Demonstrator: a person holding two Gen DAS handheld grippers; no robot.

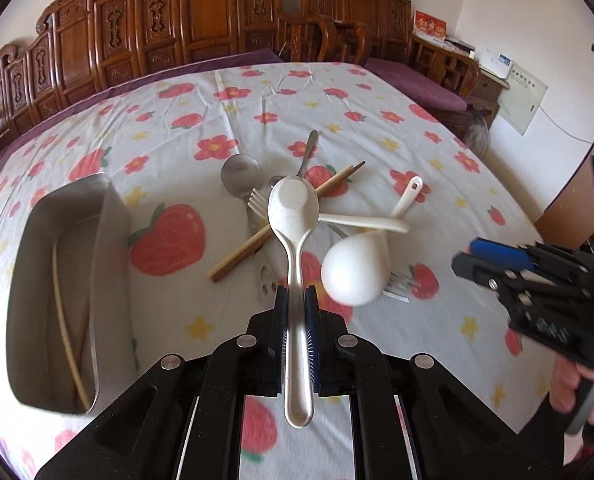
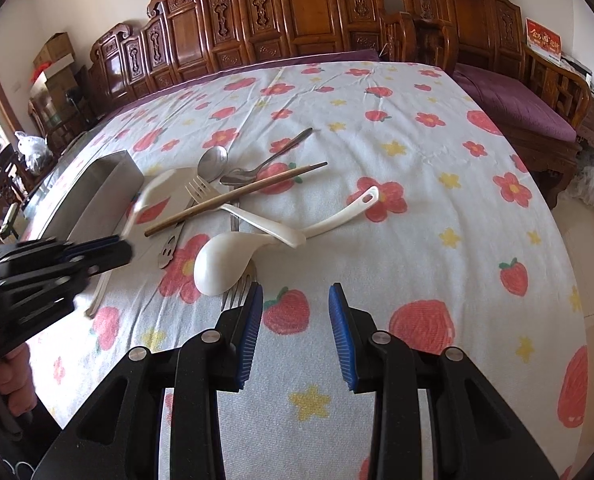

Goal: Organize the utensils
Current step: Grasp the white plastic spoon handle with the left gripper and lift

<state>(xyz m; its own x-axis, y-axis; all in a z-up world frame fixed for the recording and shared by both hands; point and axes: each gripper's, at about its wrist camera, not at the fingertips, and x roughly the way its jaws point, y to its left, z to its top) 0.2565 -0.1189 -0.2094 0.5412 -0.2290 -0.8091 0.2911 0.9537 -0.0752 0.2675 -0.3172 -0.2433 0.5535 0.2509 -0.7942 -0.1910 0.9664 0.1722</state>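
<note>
The left claw (image 1: 295, 300) is gripping a speckled white spoon (image 1: 295, 216) by its handle, bowl pointing ahead of the claw and lifted above the pile. To the left of this claw a metal tray (image 1: 109, 216) is sitting on the surface (image 1: 377, 120), with a pair of chopsticks (image 1: 67, 320) lying inside. Just ahead, under the held spoon, utensils are lying crossed: a brown chopstick pair (image 1: 337, 182), a fork (image 1: 257, 202), a steel spoon (image 1: 241, 174), and two white ladles (image 1: 355, 274). The right claw (image 2: 295, 294) is hovering with its jaws spread apart, holding nothing; a second fork (image 2: 237, 294) is lying just beside its left finger, partly under the nearer ladle (image 2: 221, 264).
</note>
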